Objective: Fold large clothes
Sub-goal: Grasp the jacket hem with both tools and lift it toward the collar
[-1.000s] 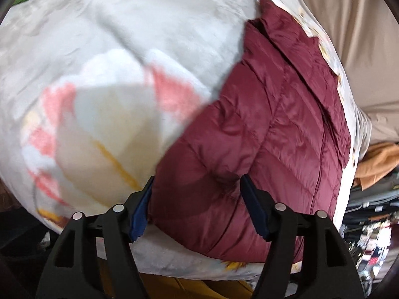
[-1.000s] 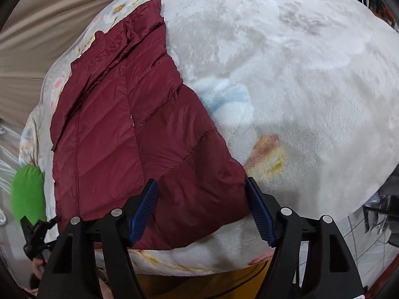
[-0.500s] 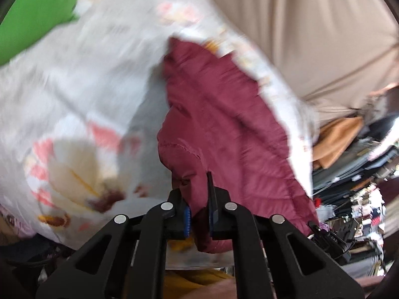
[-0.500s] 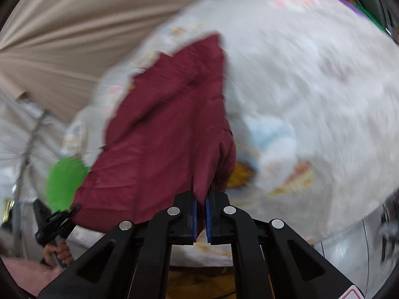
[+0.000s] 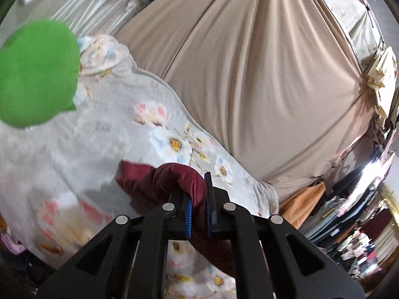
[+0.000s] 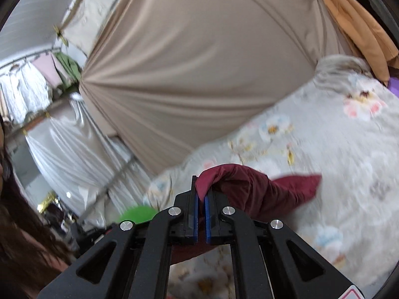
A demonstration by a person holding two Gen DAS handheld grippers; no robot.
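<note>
A maroon quilted puffer jacket (image 5: 159,182) lies on a floral blanket (image 5: 74,154). My left gripper (image 5: 199,204) is shut on one lower corner of it and holds that corner lifted, with the fabric bunched over the fingertips. In the right wrist view my right gripper (image 6: 201,199) is shut on the other lower corner of the jacket (image 6: 251,189), also lifted. Most of the jacket is hidden below both grippers.
A beige draped cloth (image 5: 261,74) hangs behind the blanket and also fills the right wrist view (image 6: 187,62). A green cushion (image 5: 35,74) sits at the blanket's left. Orange fabric (image 6: 354,25) and cluttered shelves (image 5: 349,224) stand at the sides.
Both grippers went from open around the jacket's lower corners to shut on them, then lifted the hem up and forward; the views now tilt up toward the beige cloth.
</note>
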